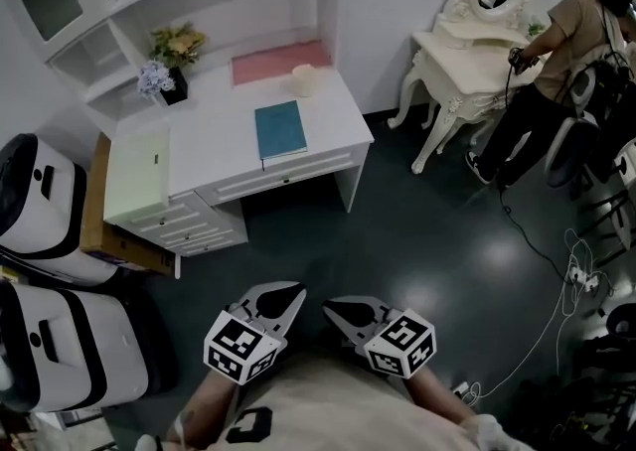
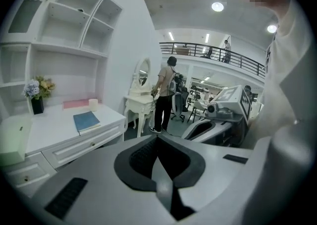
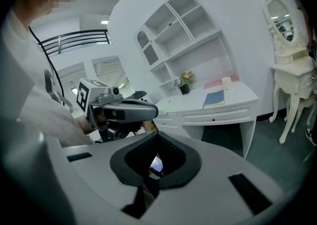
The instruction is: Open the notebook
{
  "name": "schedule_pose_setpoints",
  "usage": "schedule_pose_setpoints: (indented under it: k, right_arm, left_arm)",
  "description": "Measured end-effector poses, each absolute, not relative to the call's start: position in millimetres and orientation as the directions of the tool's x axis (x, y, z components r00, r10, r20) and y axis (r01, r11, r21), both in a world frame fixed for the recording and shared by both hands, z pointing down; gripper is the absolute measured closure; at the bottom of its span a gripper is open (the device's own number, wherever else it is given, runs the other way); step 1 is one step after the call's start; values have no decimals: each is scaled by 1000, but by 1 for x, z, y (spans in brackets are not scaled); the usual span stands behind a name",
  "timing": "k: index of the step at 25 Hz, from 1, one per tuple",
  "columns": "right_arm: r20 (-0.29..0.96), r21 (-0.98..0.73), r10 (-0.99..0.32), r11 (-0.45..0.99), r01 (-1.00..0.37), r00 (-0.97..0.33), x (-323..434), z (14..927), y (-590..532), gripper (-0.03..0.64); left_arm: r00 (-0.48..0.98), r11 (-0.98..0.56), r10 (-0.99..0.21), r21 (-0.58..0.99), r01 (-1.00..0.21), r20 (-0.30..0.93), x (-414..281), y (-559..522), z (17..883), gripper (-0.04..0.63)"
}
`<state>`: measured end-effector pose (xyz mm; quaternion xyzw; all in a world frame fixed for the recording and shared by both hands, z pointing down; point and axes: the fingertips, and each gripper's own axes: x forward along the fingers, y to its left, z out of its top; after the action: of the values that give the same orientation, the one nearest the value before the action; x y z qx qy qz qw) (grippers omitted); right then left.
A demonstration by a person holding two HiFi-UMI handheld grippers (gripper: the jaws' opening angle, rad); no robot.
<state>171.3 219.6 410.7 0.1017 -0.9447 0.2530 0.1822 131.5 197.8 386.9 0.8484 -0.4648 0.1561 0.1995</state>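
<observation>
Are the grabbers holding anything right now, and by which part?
Nothing is held. The left gripper and right gripper are both shut and empty; the closed blue rectangular notebook lies far off on the white desk.

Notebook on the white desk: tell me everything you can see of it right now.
The notebook is thin and rectangular with a plain teal-blue cover. It is closed, lying flat on the white desk near its front edge, above a drawer. Nothing rests on it; only the desk touches it.
</observation>
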Motion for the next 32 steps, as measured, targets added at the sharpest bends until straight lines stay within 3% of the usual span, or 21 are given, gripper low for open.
schedule_pose_setpoints:
  k: [10,15,32]
  right_arm:
    - [466,-439,-165,810,-389,-869,171,421,167,594]
    - [507,-415,-219,786,-459,-834,158,422,132,594]
    - [547,-375,-237,788,-489,-803,66,418,41,594]
  left_arm:
    - [588,-545,-674,236,-805,447,117,141,403,581]
    - [601,-593,-668,175,-786,438,89,102,400,581]
    - [615,-626,-645,146,-766,454,-5,18,415,581]
